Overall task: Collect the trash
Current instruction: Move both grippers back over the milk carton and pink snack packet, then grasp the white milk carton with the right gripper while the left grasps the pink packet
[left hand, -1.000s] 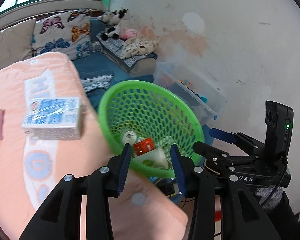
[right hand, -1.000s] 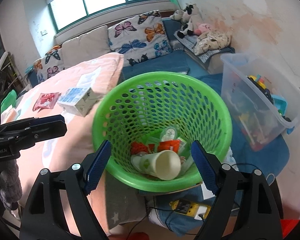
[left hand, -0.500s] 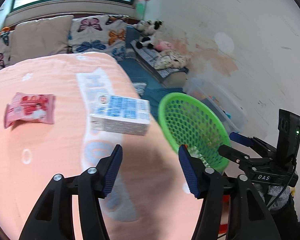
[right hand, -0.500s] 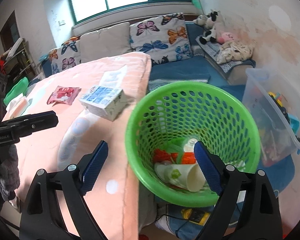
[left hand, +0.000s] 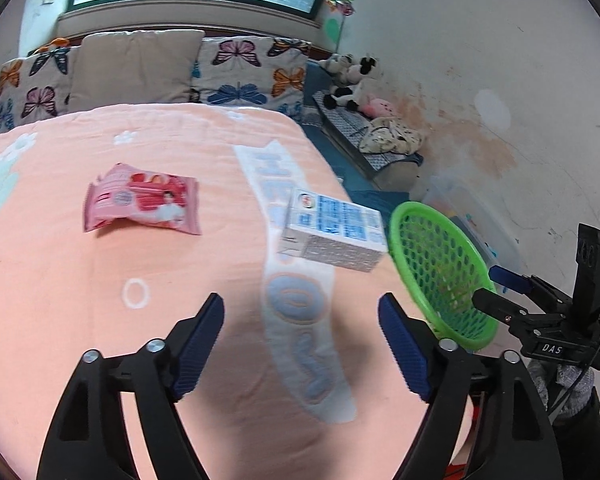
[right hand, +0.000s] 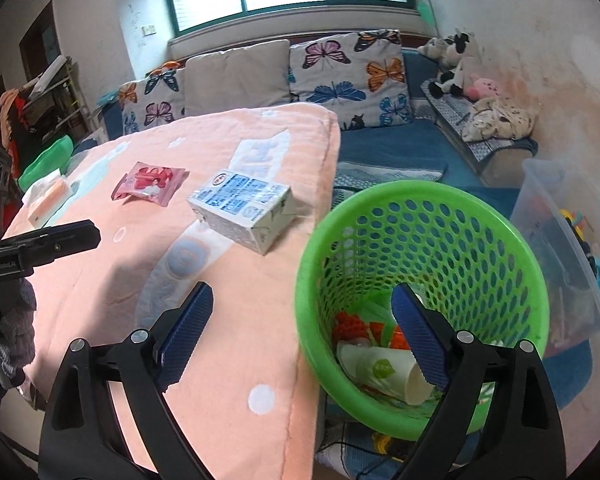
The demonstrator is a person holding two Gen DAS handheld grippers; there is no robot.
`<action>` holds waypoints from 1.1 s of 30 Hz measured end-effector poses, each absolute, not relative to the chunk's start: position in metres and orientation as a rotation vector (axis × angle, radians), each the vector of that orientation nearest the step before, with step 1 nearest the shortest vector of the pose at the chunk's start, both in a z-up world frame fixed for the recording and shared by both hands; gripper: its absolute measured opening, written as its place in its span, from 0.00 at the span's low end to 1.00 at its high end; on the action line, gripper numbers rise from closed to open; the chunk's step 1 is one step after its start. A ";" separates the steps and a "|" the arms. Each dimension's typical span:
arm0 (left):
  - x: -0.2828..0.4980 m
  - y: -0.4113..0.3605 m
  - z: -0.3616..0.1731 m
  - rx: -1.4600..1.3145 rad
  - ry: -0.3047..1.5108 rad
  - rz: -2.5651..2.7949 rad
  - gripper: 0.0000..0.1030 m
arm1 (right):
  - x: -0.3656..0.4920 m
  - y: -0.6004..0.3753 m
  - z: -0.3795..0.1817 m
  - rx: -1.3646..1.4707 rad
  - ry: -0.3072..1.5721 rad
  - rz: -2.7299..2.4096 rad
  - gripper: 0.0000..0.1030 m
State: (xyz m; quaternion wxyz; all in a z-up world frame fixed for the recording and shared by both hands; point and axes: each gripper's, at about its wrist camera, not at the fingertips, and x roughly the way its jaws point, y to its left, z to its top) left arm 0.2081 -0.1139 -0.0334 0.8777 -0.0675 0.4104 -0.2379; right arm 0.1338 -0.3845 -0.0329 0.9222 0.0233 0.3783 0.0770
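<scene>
Where the left wrist camera looks down over the peach blanket (left hand: 80,280), the left gripper (left hand: 300,344) hovers with its jaws wide apart and nothing between them; they have just been opening. A blue-and-white carton (left hand: 334,232) lies ahead, near the blanket's right edge, and a pink snack packet (left hand: 142,202) lies farther left. The green basket (left hand: 444,276) stands just right of the carton, off the blanket, with the right gripper (left hand: 496,286) beside it.

From the right wrist camera, the right gripper (right hand: 300,330) also gapes empty, its jaws having just opened further, straddling the blanket's edge and the basket's near rim. The basket (right hand: 496,240) holds a paper cup (right hand: 384,372) and orange wrappers (right hand: 350,326). The carton (right hand: 242,206) and packet (right hand: 150,182) rest on the blanket to the far left.
</scene>
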 end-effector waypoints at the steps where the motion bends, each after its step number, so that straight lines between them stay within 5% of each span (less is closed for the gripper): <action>1: 0.208 -0.110 -0.034 -0.140 0.855 -0.486 0.78 | 0.136 -0.383 -0.033 0.044 0.778 0.162 0.88; 15: 0.213 -0.067 -0.034 -0.136 0.843 -0.355 0.90 | 0.171 -0.357 -0.035 -0.029 0.807 0.289 0.95; 33: 0.243 -0.033 -0.050 -0.180 0.885 -0.247 0.91 | 0.256 -0.300 -0.051 -0.286 0.883 0.479 0.96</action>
